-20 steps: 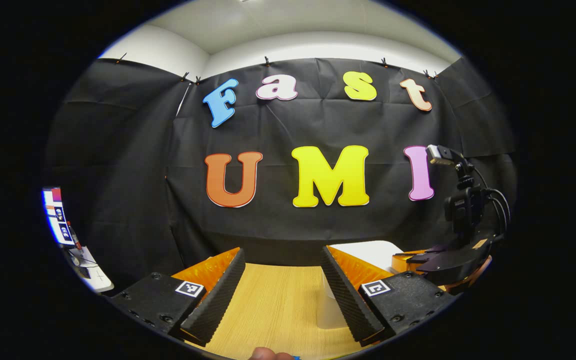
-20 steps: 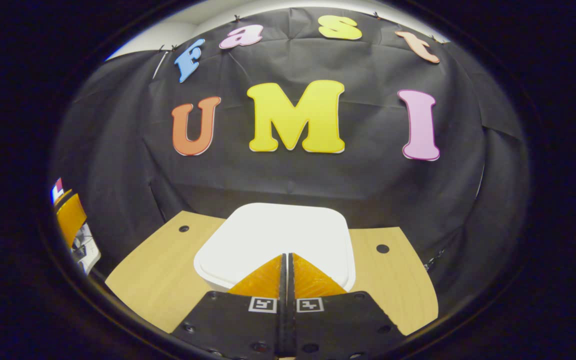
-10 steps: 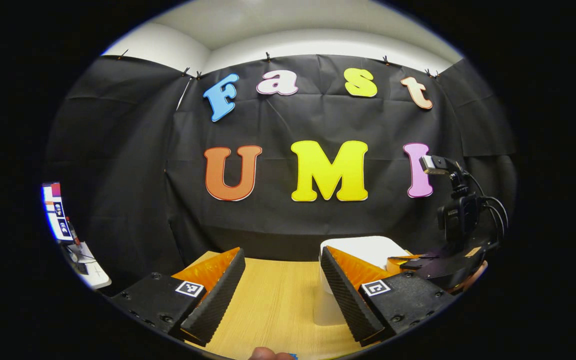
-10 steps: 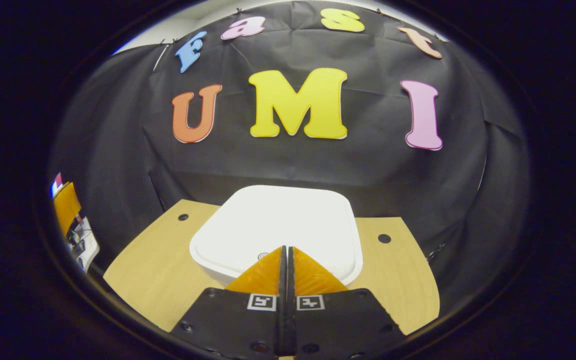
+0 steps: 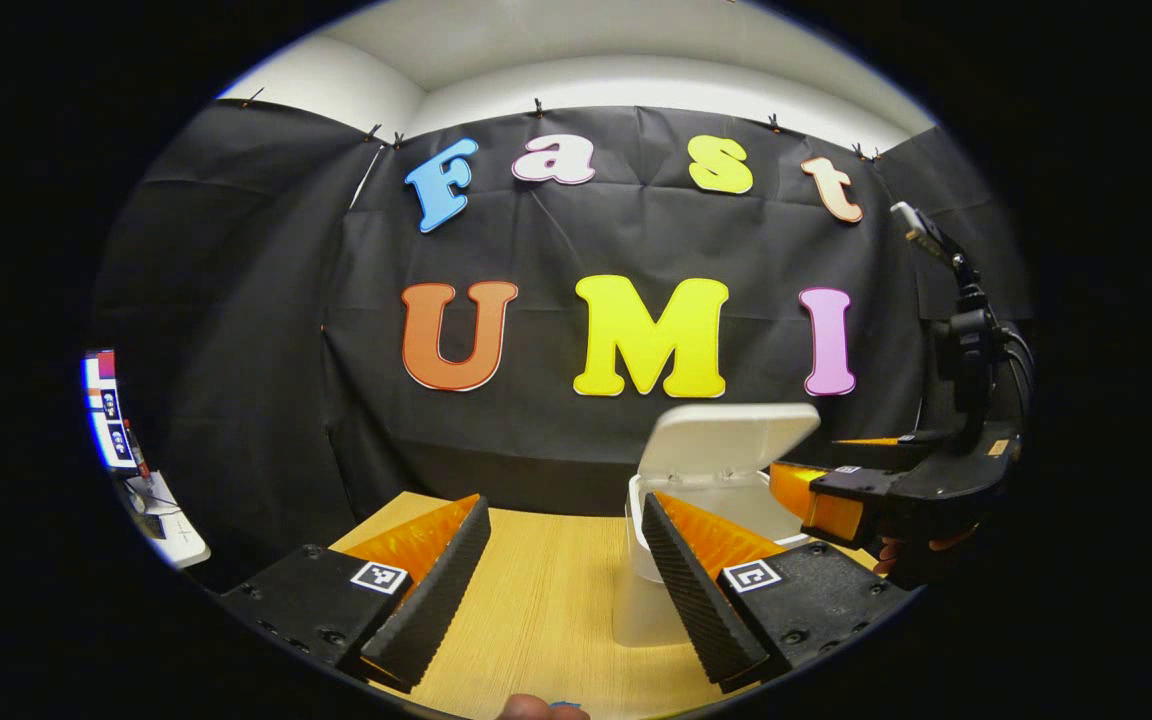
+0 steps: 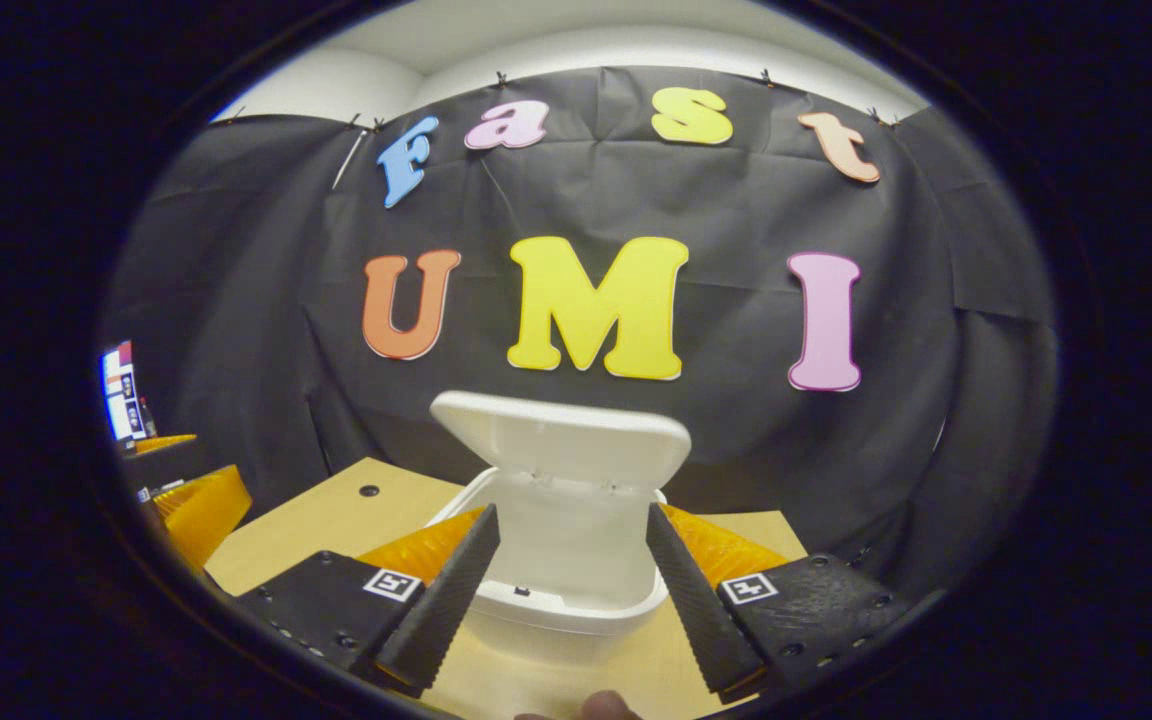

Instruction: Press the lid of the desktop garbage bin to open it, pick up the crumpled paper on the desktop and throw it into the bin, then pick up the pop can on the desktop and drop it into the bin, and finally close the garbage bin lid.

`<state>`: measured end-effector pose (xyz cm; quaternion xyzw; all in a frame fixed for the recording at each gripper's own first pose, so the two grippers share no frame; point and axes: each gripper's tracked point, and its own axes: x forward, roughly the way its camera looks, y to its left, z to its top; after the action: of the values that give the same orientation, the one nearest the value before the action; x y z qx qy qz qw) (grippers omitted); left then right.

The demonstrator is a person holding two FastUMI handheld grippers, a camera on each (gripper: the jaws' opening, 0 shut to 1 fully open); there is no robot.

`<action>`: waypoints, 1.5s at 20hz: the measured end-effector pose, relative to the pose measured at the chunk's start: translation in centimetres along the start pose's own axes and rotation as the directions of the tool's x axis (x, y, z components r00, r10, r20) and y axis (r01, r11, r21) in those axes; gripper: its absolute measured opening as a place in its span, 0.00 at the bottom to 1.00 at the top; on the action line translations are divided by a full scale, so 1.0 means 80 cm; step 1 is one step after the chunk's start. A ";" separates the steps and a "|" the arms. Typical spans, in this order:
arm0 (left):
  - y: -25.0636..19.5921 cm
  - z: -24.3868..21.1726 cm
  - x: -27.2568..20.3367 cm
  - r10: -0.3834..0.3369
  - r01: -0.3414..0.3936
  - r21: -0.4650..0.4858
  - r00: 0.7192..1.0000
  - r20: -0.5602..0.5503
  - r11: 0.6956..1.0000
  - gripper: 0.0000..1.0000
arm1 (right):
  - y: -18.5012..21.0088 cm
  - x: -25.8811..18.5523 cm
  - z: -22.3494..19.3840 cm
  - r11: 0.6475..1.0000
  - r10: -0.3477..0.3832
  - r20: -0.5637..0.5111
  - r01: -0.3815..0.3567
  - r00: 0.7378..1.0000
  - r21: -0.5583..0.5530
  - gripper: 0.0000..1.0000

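Lid (image 6: 561, 440) now sprung up; both grippers' jaws spread, empty, bin (image 6: 576, 560) rim between right fingers (image 6: 441, 610).

Bin (image 6: 576, 590) with its lid (image 6: 561, 440) raised at the back, mouth unobstructed from above and in front. Right gripper (image 6: 572, 590) spread wide before the rim, nothing between its fingers. Left gripper (image 5: 564, 590) spread over bare table (image 5: 546, 610), bin just beside it.
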<state>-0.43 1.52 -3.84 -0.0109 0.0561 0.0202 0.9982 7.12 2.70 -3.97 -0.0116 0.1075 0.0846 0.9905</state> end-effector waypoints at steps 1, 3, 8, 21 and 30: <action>0.000 -0.005 -0.002 -0.001 0.001 0.000 1.000 -0.008 1.000 0.98 | 0.000 -0.006 0.003 1.000 0.000 0.013 -0.001 1.000 0.005 0.95; -0.002 -0.011 -0.006 -0.013 0.013 -0.009 1.000 -0.026 1.000 0.98 | 0.000 -0.017 0.001 1.000 0.004 0.024 -0.004 1.000 0.014 0.95; 0.005 -0.033 -0.012 -0.012 0.013 0.004 0.998 -0.063 1.000 0.99 | -0.002 -0.047 -0.034 0.999 0.014 -0.018 -0.013 1.000 0.042 0.95; 0.002 -0.223 -0.055 -0.072 0.063 -0.035 0.887 -0.457 0.997 0.99 | -0.039 -0.088 -0.134 0.999 -0.039 -0.197 0.038 0.980 -0.012 0.95; -0.013 -0.351 -0.075 -0.109 0.058 -0.100 0.759 -0.642 0.993 1.00 | -0.072 -0.125 -0.196 0.993 -0.114 -0.313 0.099 0.943 -0.065 0.95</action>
<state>-9.45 -0.43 -31.08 -0.0564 0.3947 -0.0273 0.9167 -4.84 -5.26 -17.08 -0.0549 0.2616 0.0306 0.9631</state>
